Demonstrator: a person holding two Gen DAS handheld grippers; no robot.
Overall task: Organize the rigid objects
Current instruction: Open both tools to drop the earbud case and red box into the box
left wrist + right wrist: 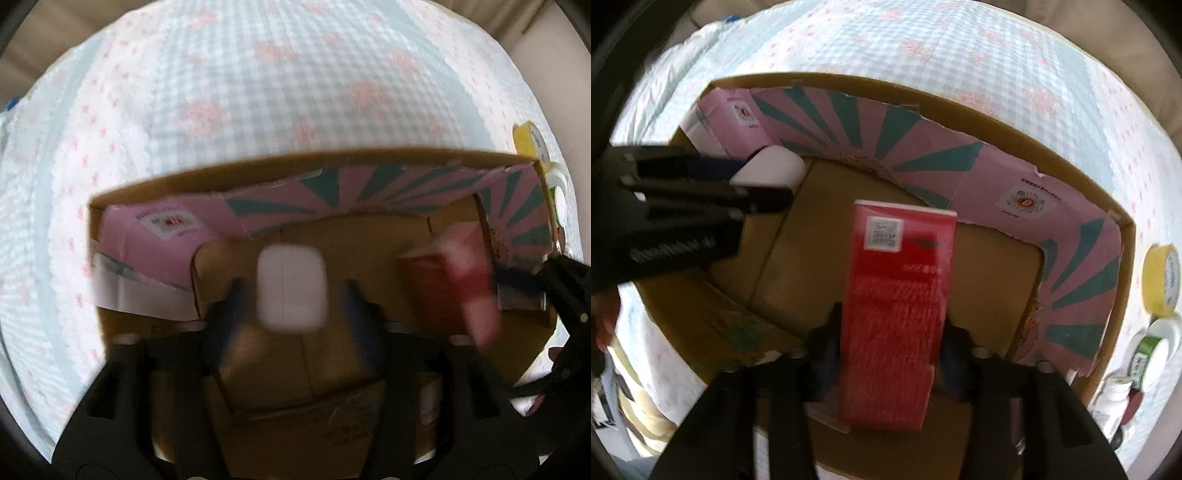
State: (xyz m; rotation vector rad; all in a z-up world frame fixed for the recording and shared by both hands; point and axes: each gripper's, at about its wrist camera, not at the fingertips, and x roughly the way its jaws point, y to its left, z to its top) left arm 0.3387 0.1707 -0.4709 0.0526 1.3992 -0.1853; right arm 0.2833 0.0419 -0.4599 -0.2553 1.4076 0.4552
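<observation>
An open cardboard box (258, 164) with pink and teal inner flaps (923, 147) lies on a checked cloth. Inside it, a white rounded case (291, 290) sits blurred between the fingers of my left gripper (293, 295), with a gap on each side; the jaws stand open. In the right wrist view that case (772, 168) shows at the tip of the left gripper (757, 181), near the box's far left corner. A red carton (897, 295) stands between the spread fingers of my right gripper (892, 332), blurred at its lower end. Those jaws look open too.
The blue-and-white checked cloth (258, 92) with pink flowers covers the surface around the box. Right of the box stand a yellow tape roll (1161, 280), a green tape roll (1148, 354) and a white bottle (1115, 395). The box floor is bare brown cardboard (990, 266).
</observation>
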